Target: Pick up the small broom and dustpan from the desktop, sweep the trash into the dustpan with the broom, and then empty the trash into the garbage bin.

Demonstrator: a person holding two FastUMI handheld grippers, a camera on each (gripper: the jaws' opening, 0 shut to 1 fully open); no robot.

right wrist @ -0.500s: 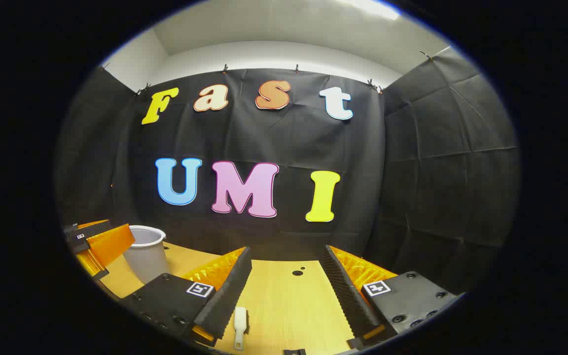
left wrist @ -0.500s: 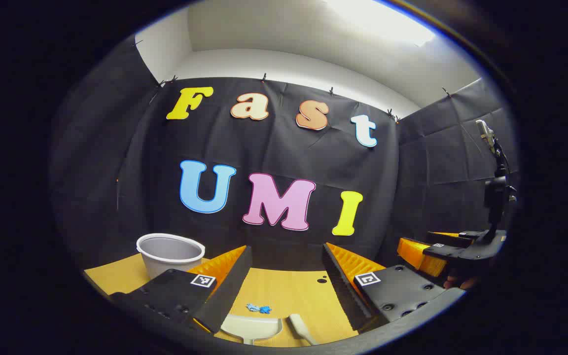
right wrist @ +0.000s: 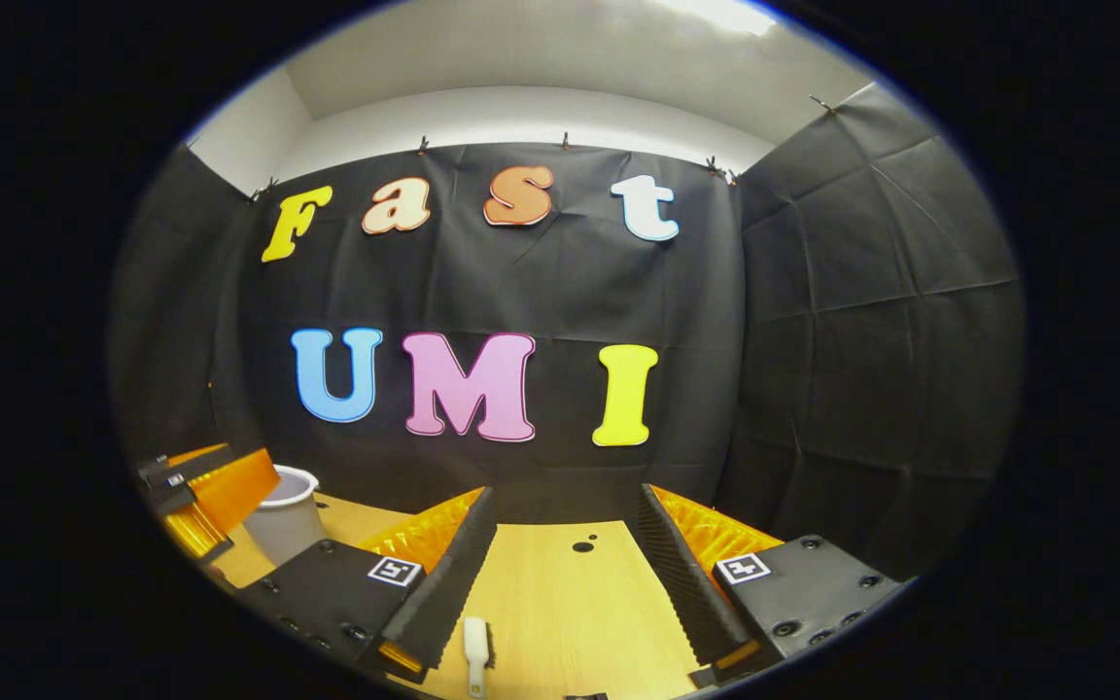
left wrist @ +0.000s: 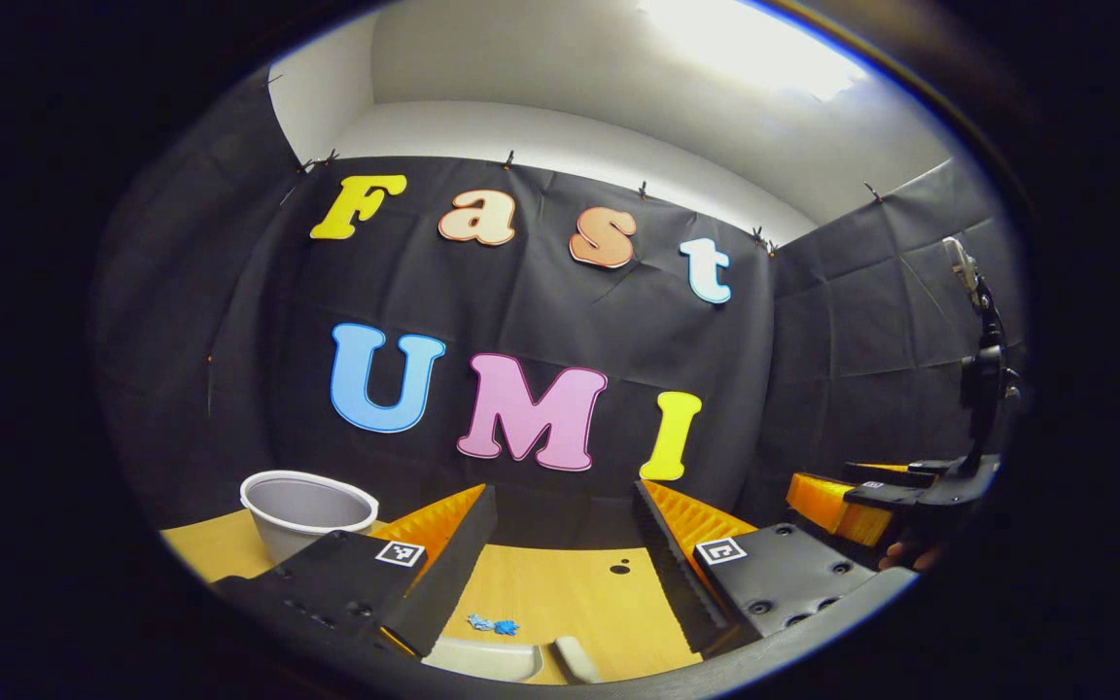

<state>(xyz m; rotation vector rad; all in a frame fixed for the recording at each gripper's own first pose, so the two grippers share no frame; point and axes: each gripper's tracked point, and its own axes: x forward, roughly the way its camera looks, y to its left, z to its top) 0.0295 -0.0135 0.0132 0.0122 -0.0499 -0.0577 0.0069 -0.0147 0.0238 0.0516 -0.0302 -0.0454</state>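
In the left gripper view, my left gripper [left wrist: 560, 525] is open above the wooden desk [left wrist: 560, 603]. Below it lie a pale dustpan [left wrist: 482, 659], the end of a small white broom [left wrist: 575, 659] beside it, and a blue scrap of trash [left wrist: 492, 624] just past the pan. A grey garbage bin [left wrist: 305, 510] stands to the left. The right gripper [left wrist: 871, 501] shows at the far right, with part of a hand under it. In the right gripper view, my right gripper [right wrist: 565, 530] is open over the desk [right wrist: 570, 603]. The small broom [right wrist: 475, 649] lies near its left finger. The bin [right wrist: 283, 520] and the left gripper [right wrist: 215, 496] sit at the left.
Two small dark holes [right wrist: 584, 544] mark the desk near the black wall. A stand with a microphone-like device [left wrist: 978, 360] rises at the right edge of the left gripper view.
Both views have tilted up a little: the desk, the dustpan, the broom and the trash sit lower in the frames. Both grippers stay open.
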